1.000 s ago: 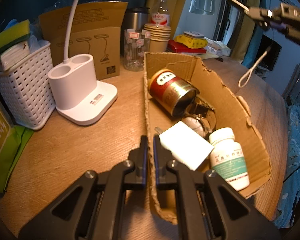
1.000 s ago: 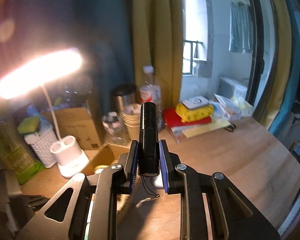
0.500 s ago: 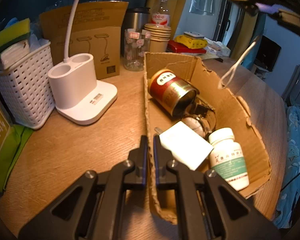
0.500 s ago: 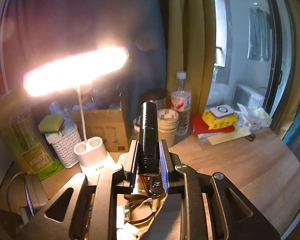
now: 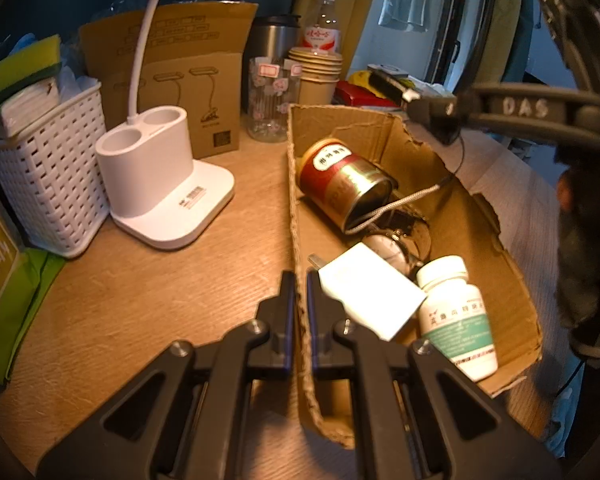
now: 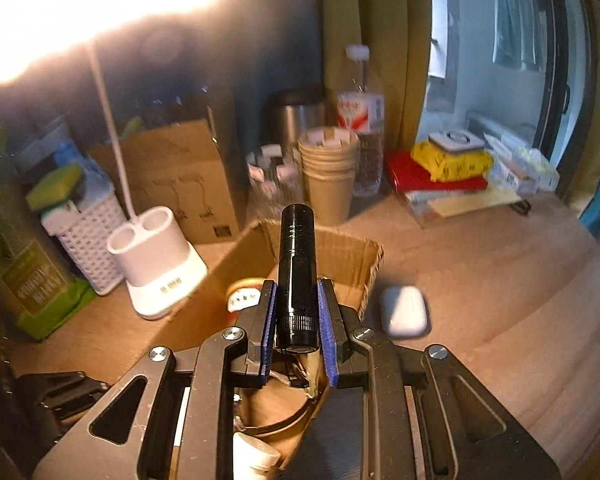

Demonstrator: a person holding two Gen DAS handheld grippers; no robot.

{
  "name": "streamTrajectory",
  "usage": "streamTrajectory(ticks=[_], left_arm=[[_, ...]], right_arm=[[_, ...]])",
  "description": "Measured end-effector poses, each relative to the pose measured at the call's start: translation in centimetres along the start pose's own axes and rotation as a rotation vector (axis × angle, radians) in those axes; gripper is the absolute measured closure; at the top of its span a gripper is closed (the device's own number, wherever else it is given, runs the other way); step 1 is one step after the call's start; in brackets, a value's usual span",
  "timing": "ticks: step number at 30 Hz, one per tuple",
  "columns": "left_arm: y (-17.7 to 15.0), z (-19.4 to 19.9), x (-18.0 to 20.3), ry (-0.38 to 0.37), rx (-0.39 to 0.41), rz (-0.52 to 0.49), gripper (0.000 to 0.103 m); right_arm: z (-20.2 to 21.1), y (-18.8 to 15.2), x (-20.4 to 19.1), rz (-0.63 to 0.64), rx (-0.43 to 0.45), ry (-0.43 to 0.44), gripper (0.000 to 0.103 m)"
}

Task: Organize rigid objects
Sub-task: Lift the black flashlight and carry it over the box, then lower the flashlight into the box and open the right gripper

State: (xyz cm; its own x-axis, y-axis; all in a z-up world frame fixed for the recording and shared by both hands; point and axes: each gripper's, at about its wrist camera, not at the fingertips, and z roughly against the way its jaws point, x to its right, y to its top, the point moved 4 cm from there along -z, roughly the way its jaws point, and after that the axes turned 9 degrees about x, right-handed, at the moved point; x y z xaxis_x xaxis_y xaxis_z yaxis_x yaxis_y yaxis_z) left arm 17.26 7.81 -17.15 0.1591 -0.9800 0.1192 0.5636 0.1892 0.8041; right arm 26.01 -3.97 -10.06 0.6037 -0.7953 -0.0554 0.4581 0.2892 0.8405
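My left gripper (image 5: 297,284) is shut on the near left wall of the open cardboard box (image 5: 496,248). Inside lie a red and gold tin can (image 5: 342,178), a white charger (image 5: 370,296), a white pill bottle (image 5: 456,314) and a metal watch (image 5: 396,246). My right gripper (image 6: 296,300) is shut on a black flashlight (image 6: 296,268) and hovers over the box (image 6: 356,256); it shows in the left wrist view (image 5: 512,114). The flashlight's wrist cord (image 5: 396,208) hangs into the box by the can.
A white lamp base (image 5: 160,188), a white woven basket (image 5: 48,176), a lamp carton (image 5: 180,80), paper cups (image 5: 316,76), a glass jar (image 5: 272,100) and a water bottle (image 5: 324,28) stand behind. A white earbud case (image 6: 404,312) lies right of the box.
My right gripper has come down and closer over the box with the flashlight; its cord now dangles inside the box. My left gripper has held still on the box wall.
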Motion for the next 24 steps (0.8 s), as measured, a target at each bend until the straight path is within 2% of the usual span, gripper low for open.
streamTrajectory(ticks=[11,24], left_arm=[[0.0,0.0,0.0,-0.001,0.0,0.0,0.098],[0.0,0.0,0.1,-0.001,0.002,-0.001,0.097]], right_arm=[[-2.0,-2.2,0.7,0.001,-0.068,-0.027,0.082],[-2.4,-2.6,0.8,0.009,-0.074,-0.05,0.081]])
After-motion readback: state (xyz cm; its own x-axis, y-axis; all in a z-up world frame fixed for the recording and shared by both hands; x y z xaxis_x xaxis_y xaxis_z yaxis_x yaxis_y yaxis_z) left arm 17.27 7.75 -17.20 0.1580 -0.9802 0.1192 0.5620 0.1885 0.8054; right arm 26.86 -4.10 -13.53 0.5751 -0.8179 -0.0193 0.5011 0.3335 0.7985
